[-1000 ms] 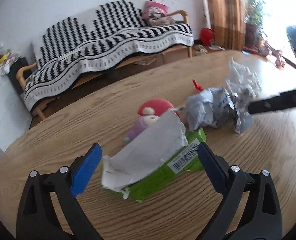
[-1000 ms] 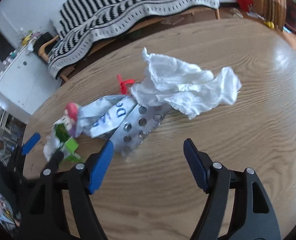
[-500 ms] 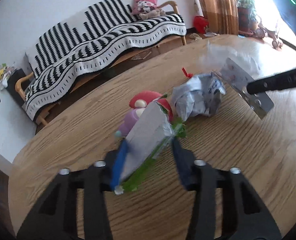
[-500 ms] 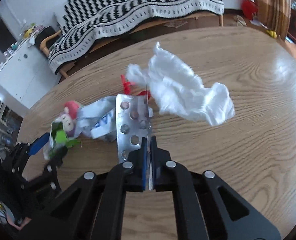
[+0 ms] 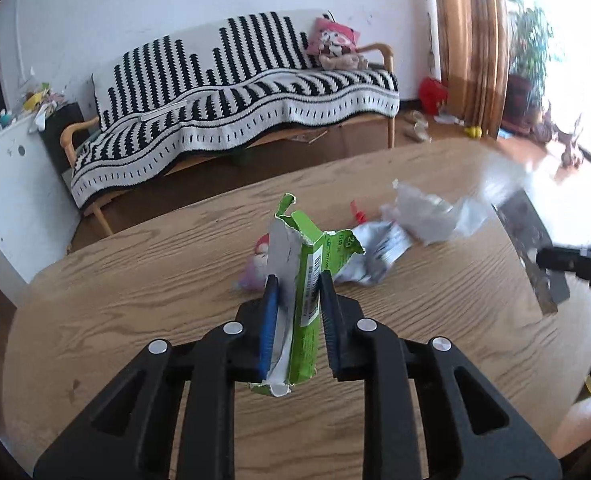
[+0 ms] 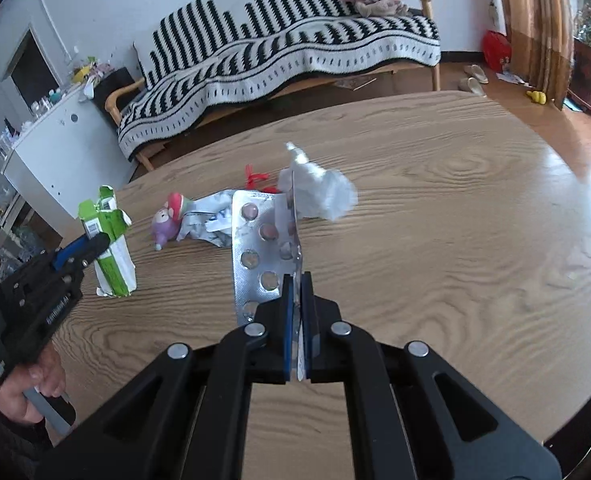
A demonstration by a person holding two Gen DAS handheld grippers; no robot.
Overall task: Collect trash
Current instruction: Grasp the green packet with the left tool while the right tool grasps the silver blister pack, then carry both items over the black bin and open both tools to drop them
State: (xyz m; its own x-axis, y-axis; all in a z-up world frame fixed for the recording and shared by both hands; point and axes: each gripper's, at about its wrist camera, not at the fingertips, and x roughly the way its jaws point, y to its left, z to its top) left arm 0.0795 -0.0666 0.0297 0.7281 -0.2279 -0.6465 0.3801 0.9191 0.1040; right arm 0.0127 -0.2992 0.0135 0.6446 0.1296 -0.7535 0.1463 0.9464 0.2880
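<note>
Left gripper: jaws closed flat on the torn green carton, gripped about mid-length. Carton stands nearly upright between the pads, long axis running away from the camera and up, ragged open end on top. In the right wrist view its lower end looks lifted just off the counter, though I cannot be sure it isn't touching.

Right gripper: jaws pinched nearly shut on the edge of a silver pill strip. Strip is held edge-on, long axis pointing forward from the jaws, most of it fanning left of them, clear of the counter.

Left on the counter, ahead of both: crumpled tissue, crumpled foil wrapper, a small red scrap, a little toy figure.

Key relation: both grippers are full. The leftover pile lies forward, closer to the right gripper's line, tissue almost straight beyond the strip's tip. No bin in view, so the drop direction can't be read.
</note>
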